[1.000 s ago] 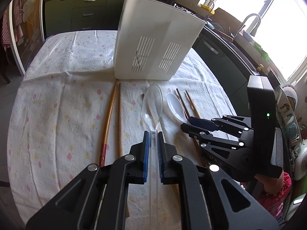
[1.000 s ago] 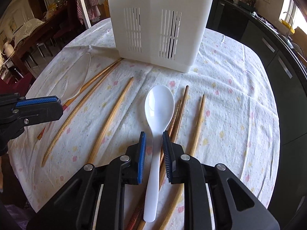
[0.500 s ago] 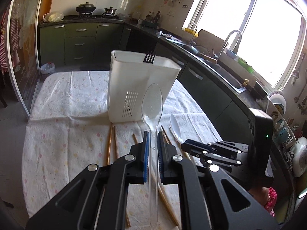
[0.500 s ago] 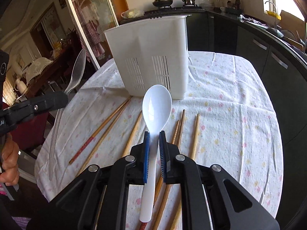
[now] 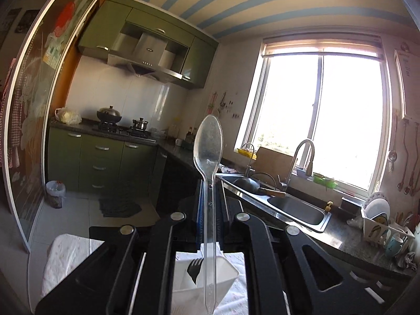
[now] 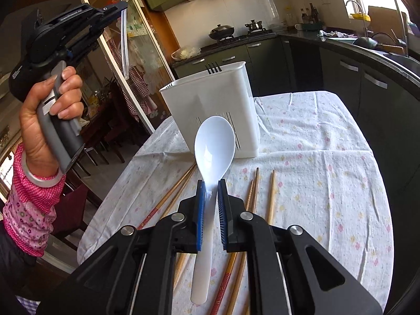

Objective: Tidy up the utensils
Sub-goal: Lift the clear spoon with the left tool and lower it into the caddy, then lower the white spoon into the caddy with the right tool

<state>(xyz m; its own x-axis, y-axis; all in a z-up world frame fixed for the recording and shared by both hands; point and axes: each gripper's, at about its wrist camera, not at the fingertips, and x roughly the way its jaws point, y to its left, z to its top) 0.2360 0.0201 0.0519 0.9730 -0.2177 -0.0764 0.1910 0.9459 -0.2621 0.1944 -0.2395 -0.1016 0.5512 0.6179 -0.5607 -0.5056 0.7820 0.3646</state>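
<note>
Left tongs [image 5: 209,210] clamp clear spoon [image 5: 208,147] by handle, bowl up. Right tongs [image 6: 209,204] pinch white spoon [image 6: 214,141] neck; white holder [image 6: 210,105] just beyond on table [image 6: 315,170].

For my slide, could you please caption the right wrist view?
Right hand-held gripper clamps white spoon before white caddy; chopsticks lie on tablecloth.

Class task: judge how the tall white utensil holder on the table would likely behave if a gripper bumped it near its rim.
The white utensil holder is tall over a narrow base, so it would probably tip or slide. It looks like thin plastic holding only a black fork, so likely light. The tablecloth might bunch beneath it.
</note>
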